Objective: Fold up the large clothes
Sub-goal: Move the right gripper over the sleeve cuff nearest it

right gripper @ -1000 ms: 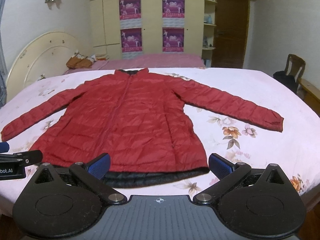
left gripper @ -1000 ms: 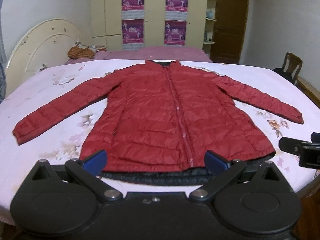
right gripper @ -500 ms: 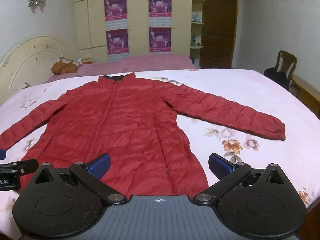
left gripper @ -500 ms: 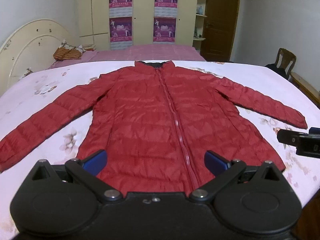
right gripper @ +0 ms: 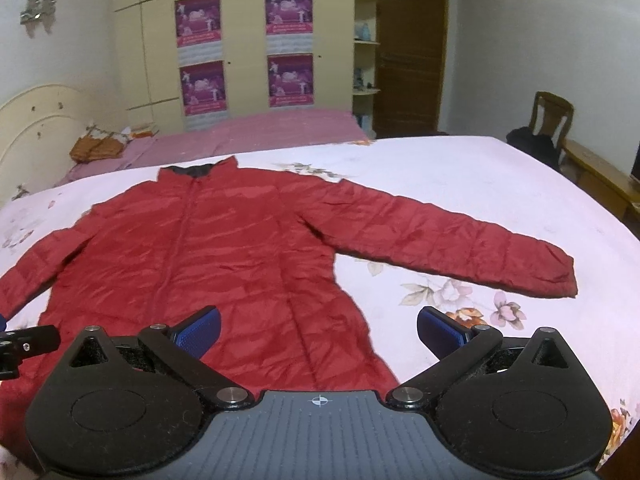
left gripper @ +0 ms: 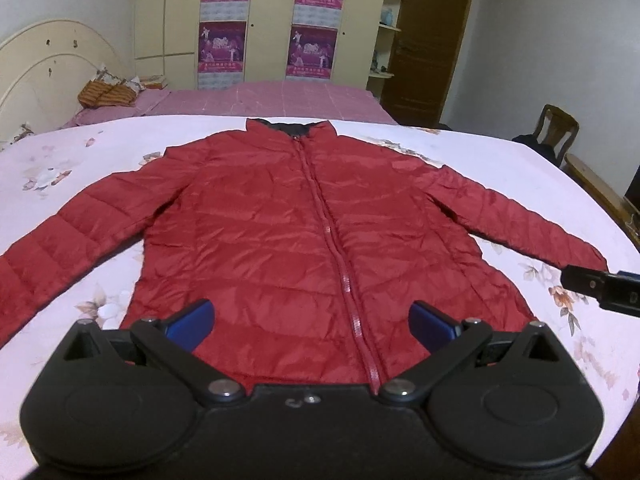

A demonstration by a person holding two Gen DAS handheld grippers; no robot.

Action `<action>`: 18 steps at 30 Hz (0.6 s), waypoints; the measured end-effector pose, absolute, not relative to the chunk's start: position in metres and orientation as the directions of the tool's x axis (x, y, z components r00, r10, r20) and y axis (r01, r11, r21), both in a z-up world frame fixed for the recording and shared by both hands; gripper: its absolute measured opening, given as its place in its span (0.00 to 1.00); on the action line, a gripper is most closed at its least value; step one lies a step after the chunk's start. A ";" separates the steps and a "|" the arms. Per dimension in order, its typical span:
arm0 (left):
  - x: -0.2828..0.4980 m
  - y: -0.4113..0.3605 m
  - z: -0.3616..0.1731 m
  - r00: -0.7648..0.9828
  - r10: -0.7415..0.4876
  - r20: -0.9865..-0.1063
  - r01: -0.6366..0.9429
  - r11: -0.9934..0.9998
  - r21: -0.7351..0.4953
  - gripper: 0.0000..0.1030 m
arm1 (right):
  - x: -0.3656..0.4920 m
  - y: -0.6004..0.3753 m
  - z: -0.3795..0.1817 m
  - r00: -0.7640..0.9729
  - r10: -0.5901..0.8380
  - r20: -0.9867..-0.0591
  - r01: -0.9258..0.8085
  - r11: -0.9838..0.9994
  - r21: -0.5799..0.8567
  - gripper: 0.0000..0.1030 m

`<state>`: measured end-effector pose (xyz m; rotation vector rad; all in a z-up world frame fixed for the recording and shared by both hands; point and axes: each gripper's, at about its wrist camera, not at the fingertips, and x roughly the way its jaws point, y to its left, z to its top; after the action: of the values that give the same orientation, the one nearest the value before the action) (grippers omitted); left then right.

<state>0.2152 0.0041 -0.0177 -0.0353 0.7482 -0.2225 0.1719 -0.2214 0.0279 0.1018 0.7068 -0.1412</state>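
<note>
A red quilted jacket (left gripper: 304,240) lies flat, zipped, front up on the floral bedsheet (left gripper: 100,152), collar away from me and both sleeves spread out. It also shows in the right wrist view (right gripper: 224,264), with its right sleeve (right gripper: 460,248) stretched toward the bed's right side. My left gripper (left gripper: 312,324) is open and empty above the jacket's lower front, near the zipper. My right gripper (right gripper: 318,330) is open and empty above the jacket's lower right edge. The hem is hidden behind both grippers.
A second bed with a pink cover (left gripper: 272,100) and a cream headboard (left gripper: 48,68) stands behind. A wardrobe with posters (left gripper: 272,20) and a brown door (left gripper: 432,40) line the back wall. A wooden chair (left gripper: 556,128) stands at the right.
Both grippers have moved forward over the jacket; the black hem edge seen earlier is now hidden beneath them. Both stay open.
</note>
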 end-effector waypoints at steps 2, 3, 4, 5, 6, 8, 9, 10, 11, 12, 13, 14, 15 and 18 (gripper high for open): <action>0.222 -0.003 -0.022 0.699 -0.211 -0.683 0.193 0.976 -0.104 1.00 | 0.175 -0.232 0.025 0.747 -0.099 -0.658 0.177 0.983 0.053 1.00; 0.226 -0.008 -0.025 0.687 -0.223 -0.692 0.208 0.972 -0.107 1.00 | 0.176 -0.237 0.024 0.746 -0.104 -0.658 0.184 0.981 0.054 1.00; 0.229 -0.013 -0.027 0.677 -0.237 -0.697 0.224 0.968 -0.111 1.00 | 0.177 -0.244 0.023 0.745 -0.112 -0.658 0.197 0.979 0.057 1.00; 0.231 -0.018 -0.029 0.673 -0.239 -0.700 0.229 0.967 -0.110 1.00 | 0.179 -0.252 0.021 0.740 -0.124 -0.661 0.216 0.974 0.060 1.00; 0.234 -0.023 -0.031 0.672 -0.236 -0.702 0.231 0.967 -0.103 1.00 | 0.180 -0.260 0.020 0.735 -0.134 -0.664 0.234 0.970 0.064 1.00; 0.240 -0.035 -0.034 0.672 -0.229 -0.704 0.240 0.967 -0.085 1.00 | 0.183 -0.281 0.015 0.724 -0.162 -0.670 0.287 0.955 0.080 1.00; 0.243 -0.042 -0.036 0.670 -0.230 -0.706 0.252 0.965 -0.075 1.00 | 0.185 -0.293 0.011 0.715 -0.180 -0.676 0.319 0.944 0.086 1.00; 0.247 -0.049 -0.039 0.667 -0.237 -0.706 0.268 0.961 -0.069 0.99 | 0.187 -0.303 0.009 0.708 -0.190 -0.680 0.341 0.936 0.093 1.00; 0.251 -0.054 -0.041 0.664 -0.239 -0.709 0.278 0.959 -0.063 0.97 | 0.190 -0.318 0.005 0.700 -0.198 -0.686 0.364 0.925 0.105 1.00; 0.255 -0.060 -0.044 0.659 -0.237 -0.714 0.282 0.958 -0.058 0.92 | 0.192 -0.329 0.002 0.697 -0.199 -0.689 0.378 0.918 0.117 1.00; 0.260 -0.066 -0.046 0.654 -0.242 -0.717 0.287 0.956 -0.061 0.89 | 0.195 -0.344 -0.002 0.693 -0.205 -0.692 0.399 0.908 0.130 1.00; 0.265 -0.072 -0.049 0.647 -0.249 -0.721 0.292 0.954 -0.068 0.88 | 0.196 -0.354 -0.005 0.691 -0.215 -0.690 0.418 0.898 0.139 1.00; 0.269 -0.077 -0.051 0.645 -0.249 -0.722 0.291 0.954 -0.069 0.87 | 0.197 -0.366 -0.007 0.694 -0.228 -0.683 0.440 0.885 0.152 1.00; 0.285 -0.100 -0.059 0.643 -0.227 -0.732 0.291 0.956 -0.041 0.90 | 0.201 -0.405 -0.016 0.692 -0.257 -0.675 0.502 0.843 0.194 0.99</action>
<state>0.2854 -0.1001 -0.0585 0.0826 0.8218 -0.2951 0.2007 -0.4048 -0.0164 0.3834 0.6858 -0.4357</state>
